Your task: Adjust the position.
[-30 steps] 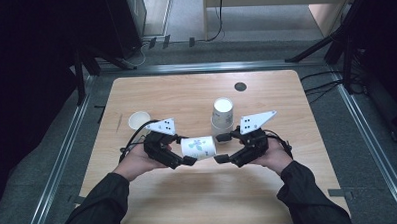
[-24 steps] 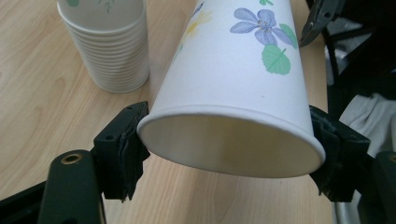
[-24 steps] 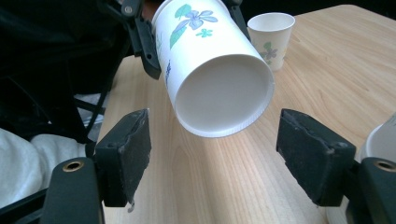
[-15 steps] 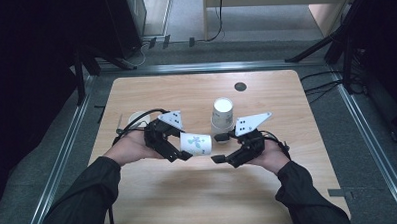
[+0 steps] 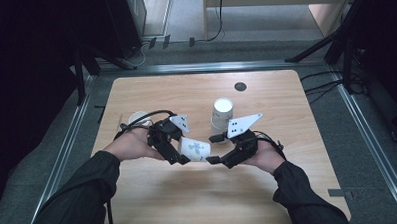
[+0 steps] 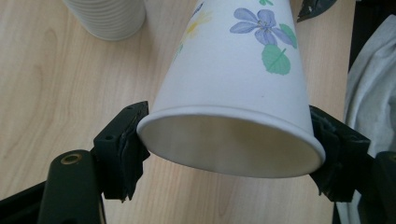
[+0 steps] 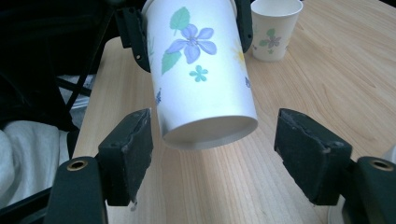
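Wooden table, left gripper clamping flowered cup

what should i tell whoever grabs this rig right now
Left gripper: shut on the flowered paper cup at its rim, cup held sideways above the table.
Right gripper: open, jaws either side of the cup's base, not touching.
Cup stack stands behind; another flowered cup stands at the left.
Done: cup lifted. Left: probably a handover to the right gripper, or placing it.
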### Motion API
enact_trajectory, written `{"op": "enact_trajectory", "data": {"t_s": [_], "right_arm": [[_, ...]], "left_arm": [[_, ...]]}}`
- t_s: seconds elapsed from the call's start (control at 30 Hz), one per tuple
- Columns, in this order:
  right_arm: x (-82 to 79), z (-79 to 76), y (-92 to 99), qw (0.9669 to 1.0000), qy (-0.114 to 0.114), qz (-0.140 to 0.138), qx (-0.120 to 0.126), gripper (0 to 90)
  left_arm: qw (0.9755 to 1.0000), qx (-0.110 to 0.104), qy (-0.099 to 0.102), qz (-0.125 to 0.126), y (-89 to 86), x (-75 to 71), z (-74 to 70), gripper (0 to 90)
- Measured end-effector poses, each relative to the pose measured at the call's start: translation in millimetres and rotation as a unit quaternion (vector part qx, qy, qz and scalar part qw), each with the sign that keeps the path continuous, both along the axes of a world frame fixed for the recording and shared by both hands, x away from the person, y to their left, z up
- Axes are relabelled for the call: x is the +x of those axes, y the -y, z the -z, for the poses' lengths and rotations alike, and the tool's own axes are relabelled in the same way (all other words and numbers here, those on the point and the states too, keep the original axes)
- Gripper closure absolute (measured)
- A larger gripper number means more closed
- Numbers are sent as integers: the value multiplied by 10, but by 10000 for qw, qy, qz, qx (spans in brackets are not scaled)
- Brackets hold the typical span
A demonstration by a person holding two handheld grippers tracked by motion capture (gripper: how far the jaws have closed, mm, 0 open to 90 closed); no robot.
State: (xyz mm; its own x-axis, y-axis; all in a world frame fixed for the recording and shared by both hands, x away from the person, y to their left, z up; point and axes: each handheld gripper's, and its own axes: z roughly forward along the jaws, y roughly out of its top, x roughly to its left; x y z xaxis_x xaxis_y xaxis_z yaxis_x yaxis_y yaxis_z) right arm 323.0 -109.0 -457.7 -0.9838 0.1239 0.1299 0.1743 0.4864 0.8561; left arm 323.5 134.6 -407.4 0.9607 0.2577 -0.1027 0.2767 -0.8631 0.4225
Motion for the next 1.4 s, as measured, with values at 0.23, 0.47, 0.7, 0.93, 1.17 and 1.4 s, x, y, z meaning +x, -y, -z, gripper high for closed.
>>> {"op": "enact_trajectory", "data": {"t_s": [0.23, 0.47, 0.7, 0.93, 1.17, 1.4], "right_arm": [[-6, 20, -65, 10000, -10, -21, -52, 284], [6, 32, -143, 9999, -59, -49, -74, 284], [18, 91, -234, 9997, -26, -118, -211, 284], [28, 123, -302, 9994, -1, -169, -294, 295], [23, 126, -305, 9992, -6, -218, -334, 319], [25, 131, -306, 9991, 11, -231, -357, 327]], "left_arm": [[9998, 201, -41, 83, 59, 5, 11, 234], [9993, 363, -30, 84, 84, 41, 23, 234], [9988, 463, -50, 120, 107, 51, 15, 234], [9988, 466, -58, 164, 138, 45, 22, 234], [9988, 458, -63, 184, 163, 53, 24, 234], [9986, 481, -78, 183, 169, 55, 30, 235]]}}
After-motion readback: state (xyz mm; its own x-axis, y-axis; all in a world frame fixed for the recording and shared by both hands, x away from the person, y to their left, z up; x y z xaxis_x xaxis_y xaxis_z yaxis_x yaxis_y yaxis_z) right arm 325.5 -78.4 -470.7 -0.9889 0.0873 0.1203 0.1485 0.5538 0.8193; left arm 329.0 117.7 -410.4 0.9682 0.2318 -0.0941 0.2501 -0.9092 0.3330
